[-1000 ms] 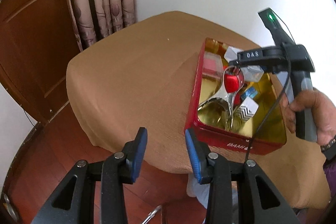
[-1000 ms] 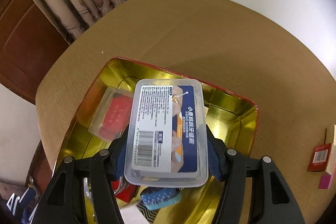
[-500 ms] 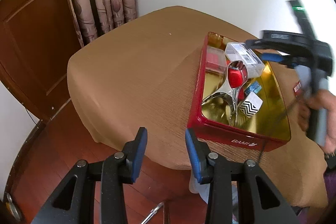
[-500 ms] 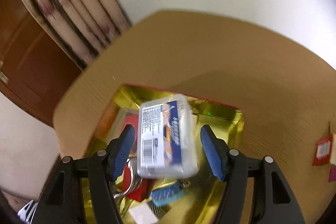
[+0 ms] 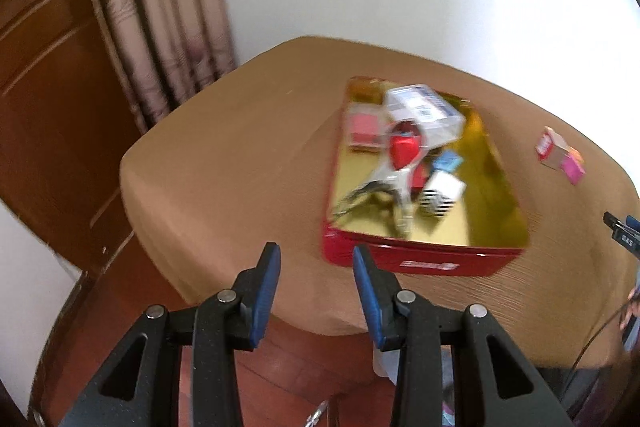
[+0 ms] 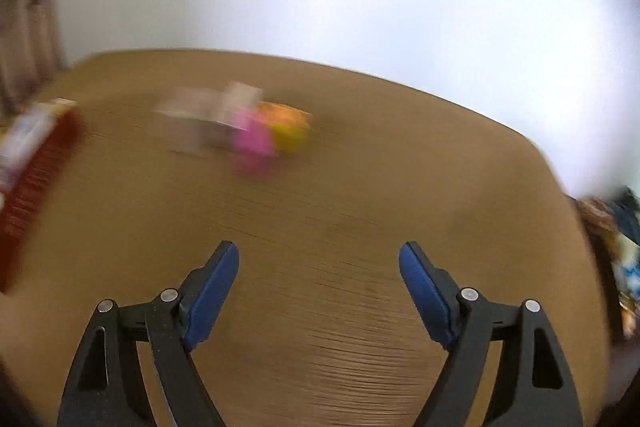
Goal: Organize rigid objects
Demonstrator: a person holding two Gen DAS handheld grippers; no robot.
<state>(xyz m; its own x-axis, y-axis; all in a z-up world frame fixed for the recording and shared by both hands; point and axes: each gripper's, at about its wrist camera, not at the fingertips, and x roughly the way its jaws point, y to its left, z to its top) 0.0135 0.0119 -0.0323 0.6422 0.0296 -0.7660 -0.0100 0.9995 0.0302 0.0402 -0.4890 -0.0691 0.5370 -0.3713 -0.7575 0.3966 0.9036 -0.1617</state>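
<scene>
Ahead of the left gripper [image 5: 316, 269], whose blue pads stand apart with nothing between them, a red tin [image 5: 420, 259] sits on the brown table [image 5: 240, 155]. A clear plastic box [image 5: 424, 109] lies tilted on top of the other things at the tin's far end. The right gripper [image 6: 319, 277] is spread wide and empty above the table; ahead of it and slightly left lie blurred small boxes [image 6: 256, 131], pink and yellow, well apart from the tin's corner [image 6: 36, 155] at far left.
</scene>
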